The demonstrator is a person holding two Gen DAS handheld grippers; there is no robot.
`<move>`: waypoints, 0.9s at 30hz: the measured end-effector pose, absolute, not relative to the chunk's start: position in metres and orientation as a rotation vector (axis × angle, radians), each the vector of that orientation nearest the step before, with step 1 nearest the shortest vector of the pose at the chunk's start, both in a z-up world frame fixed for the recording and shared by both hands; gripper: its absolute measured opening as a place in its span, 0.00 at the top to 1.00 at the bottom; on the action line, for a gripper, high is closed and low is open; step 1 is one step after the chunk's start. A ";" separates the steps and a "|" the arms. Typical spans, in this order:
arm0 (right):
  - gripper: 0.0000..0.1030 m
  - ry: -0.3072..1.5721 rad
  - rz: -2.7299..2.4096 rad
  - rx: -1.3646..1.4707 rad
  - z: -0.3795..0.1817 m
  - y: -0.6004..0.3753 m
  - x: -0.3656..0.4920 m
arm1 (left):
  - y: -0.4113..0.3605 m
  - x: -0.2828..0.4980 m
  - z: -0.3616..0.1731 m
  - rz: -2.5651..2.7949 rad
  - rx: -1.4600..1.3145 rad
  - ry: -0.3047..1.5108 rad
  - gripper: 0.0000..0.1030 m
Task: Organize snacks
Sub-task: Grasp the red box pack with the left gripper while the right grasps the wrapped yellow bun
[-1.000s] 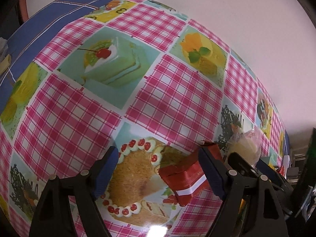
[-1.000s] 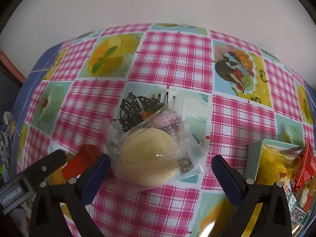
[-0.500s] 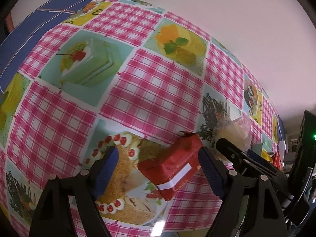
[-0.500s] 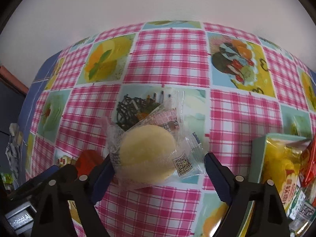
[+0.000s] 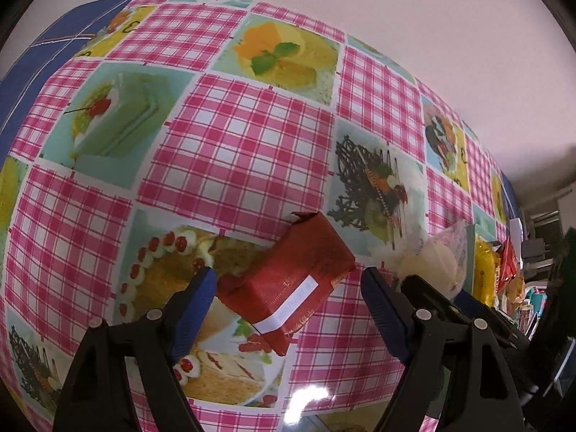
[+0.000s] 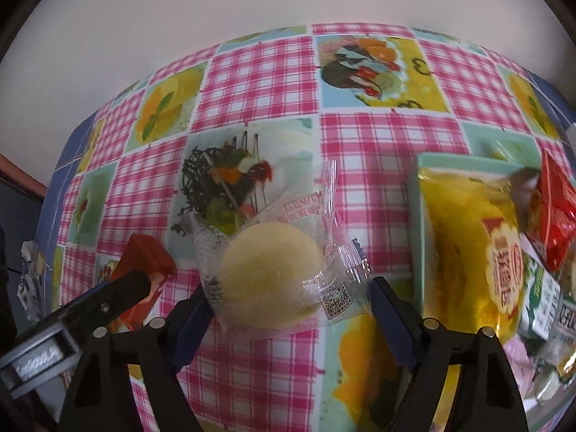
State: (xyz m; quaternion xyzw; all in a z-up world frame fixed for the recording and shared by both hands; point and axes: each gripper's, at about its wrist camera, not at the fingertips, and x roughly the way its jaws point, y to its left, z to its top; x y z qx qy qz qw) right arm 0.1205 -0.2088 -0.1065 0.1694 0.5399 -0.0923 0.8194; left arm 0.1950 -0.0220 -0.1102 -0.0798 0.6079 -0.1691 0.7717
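Note:
A red snack packet with a white label [image 5: 291,284] lies on the checked tablecloth between the fingers of my left gripper [image 5: 288,298], which is open around it; the left pad looks close to its corner. A pale round bun in a clear wrapper [image 6: 273,277] sits between the fingers of my right gripper [image 6: 288,306]; the pads press the wrapper's sides and the bun looks lifted off the cloth. The bun also shows in the left wrist view [image 5: 432,259]. The red packet shows in the right wrist view [image 6: 144,262] behind the left gripper's finger.
A mint-green box [image 6: 421,223] at the right holds a yellow snack bag [image 6: 471,252], a red bag [image 6: 554,212] and other packets. The pink checked tablecloth [image 5: 234,144] runs to a white wall. Clutter lies past the table's right edge.
The left gripper has moved up around the red packet. The right gripper has closed in on the bun's wrapper and carried it right, toward the green box.

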 end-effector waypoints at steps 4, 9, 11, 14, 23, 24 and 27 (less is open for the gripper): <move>0.19 1.153 -0.189 0.362 -0.107 -0.203 0.112 | -0.021 0.194 -0.111 -0.361 -0.152 1.313 0.20; 0.19 1.155 -0.191 0.359 -0.107 -0.198 0.106 | -0.027 0.194 -0.112 -0.319 -0.086 1.296 0.22; 0.19 1.157 -0.191 0.360 -0.108 -0.195 0.103 | -0.022 0.196 -0.111 -0.313 -0.102 1.292 0.24; 0.19 1.159 -0.191 0.364 -0.107 -0.194 0.099 | -0.014 0.198 -0.111 -0.297 -0.123 1.284 0.31; 0.19 1.168 -0.189 0.379 -0.108 -0.187 0.093 | -0.004 0.202 -0.111 -0.269 -0.171 1.271 0.43; 0.19 1.169 -0.190 0.380 -0.108 -0.187 0.093 | 0.002 0.201 -0.110 -0.258 -0.179 1.269 0.44; 0.19 1.172 -0.191 0.386 -0.107 -0.186 0.091 | 0.014 0.203 -0.111 -0.218 -0.210 1.264 0.49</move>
